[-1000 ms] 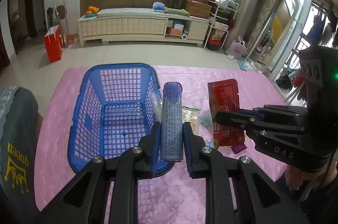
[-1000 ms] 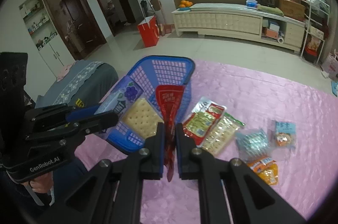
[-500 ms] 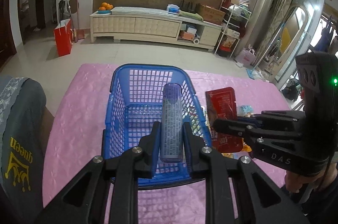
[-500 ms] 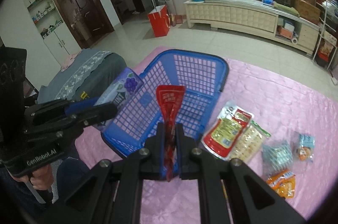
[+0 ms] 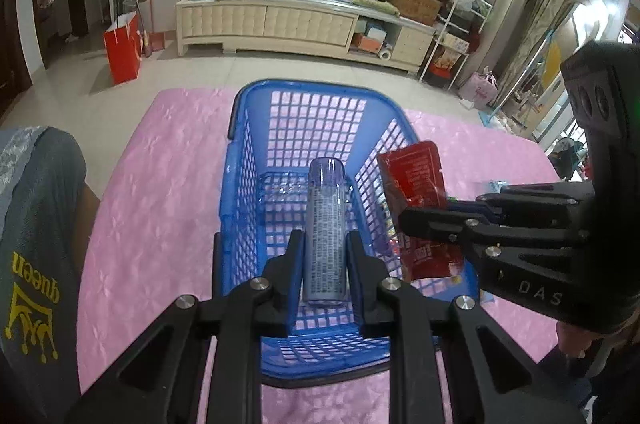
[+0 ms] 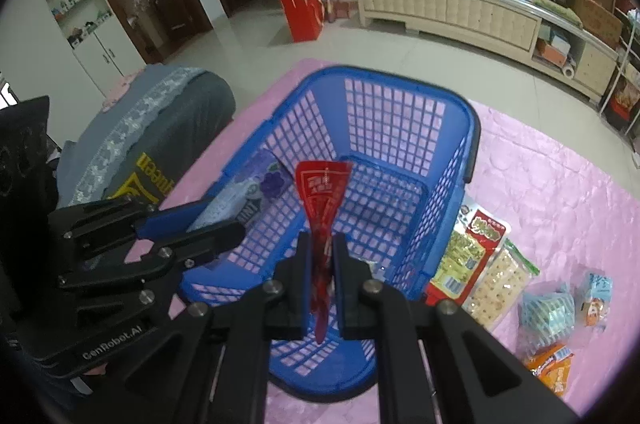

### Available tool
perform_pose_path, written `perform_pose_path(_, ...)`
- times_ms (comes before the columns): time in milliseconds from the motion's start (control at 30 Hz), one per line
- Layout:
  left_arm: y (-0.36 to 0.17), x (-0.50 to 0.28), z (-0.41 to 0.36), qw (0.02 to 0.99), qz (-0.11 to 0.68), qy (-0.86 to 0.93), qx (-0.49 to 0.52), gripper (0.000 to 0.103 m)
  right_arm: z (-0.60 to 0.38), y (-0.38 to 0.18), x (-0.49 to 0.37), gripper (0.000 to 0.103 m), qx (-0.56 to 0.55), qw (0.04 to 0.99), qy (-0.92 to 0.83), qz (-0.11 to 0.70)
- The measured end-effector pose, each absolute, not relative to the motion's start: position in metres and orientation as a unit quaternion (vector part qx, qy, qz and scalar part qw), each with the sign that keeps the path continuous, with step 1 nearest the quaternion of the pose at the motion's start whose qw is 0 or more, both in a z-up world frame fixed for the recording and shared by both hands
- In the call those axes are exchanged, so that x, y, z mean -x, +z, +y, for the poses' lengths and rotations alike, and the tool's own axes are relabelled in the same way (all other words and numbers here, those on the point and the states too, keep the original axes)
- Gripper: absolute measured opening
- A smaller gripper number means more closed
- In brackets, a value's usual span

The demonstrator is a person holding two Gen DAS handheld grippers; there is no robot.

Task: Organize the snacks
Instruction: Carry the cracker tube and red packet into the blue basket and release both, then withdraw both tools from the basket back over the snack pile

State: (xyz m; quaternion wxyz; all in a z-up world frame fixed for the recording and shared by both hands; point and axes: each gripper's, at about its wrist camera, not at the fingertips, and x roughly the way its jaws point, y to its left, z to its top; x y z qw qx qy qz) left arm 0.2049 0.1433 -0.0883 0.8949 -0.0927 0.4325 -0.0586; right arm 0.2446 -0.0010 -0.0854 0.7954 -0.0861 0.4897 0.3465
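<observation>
Left gripper (image 5: 322,252) clamps the purple biscuit pack (image 5: 325,220) edge-on above the blue basket (image 5: 240,160), ready to drop; right gripper (image 6: 322,264) pinches the red sachet (image 6: 322,192) likewise, jaws nearly closed.

Below both tongs the blue basket (image 5: 316,160) gapes open, floor bare. Right tongs (image 5: 404,220) crowd its right rim; snack packets (image 6: 480,260) clutter the bench (image 6: 560,184) beyond.
</observation>
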Motion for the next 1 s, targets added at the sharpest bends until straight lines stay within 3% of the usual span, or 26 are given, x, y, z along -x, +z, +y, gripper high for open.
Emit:
perform_pose_path(433, -0.102, -0.209, 0.144, 0.889, 0.445, -0.059, 0.088, 0.018, -0.002, -0.105, -0.247, 0.013, 0.100, 0.782, 0.330, 0.520)
perform_pose_path(600, -0.094, -0.202, 0.143, 0.895, 0.437, -0.051, 0.075, 0.019, -0.005, -0.104, -0.243, 0.027, 0.112, 0.783, 0.325, 0.519)
perform_pose_path(700, -0.090, -0.194, 0.141, 0.899, 0.430, -0.047, 0.064, 0.019, -0.009, -0.100, -0.239, 0.043, 0.108, 0.785, 0.325, 0.516)
perform_pose_path(767, -0.087, -0.190, 0.138, 0.901, 0.427, -0.043, 0.055, 0.030, -0.011, -0.097, -0.238, 0.060, 0.101, 0.786, 0.329, 0.514)
perform_pose_path(833, -0.084, -0.185, 0.135, 0.903, 0.424, -0.037, 0.049, 0.039, -0.014, -0.092, -0.235, 0.064, 0.094, 0.788, 0.333, 0.510)
perform_pose_path(1000, -0.069, -0.172, 0.124, 0.911, 0.410, -0.035, 0.028, 0.046, -0.020, -0.074, -0.222, 0.068, 0.108, 0.803, 0.326, 0.488)
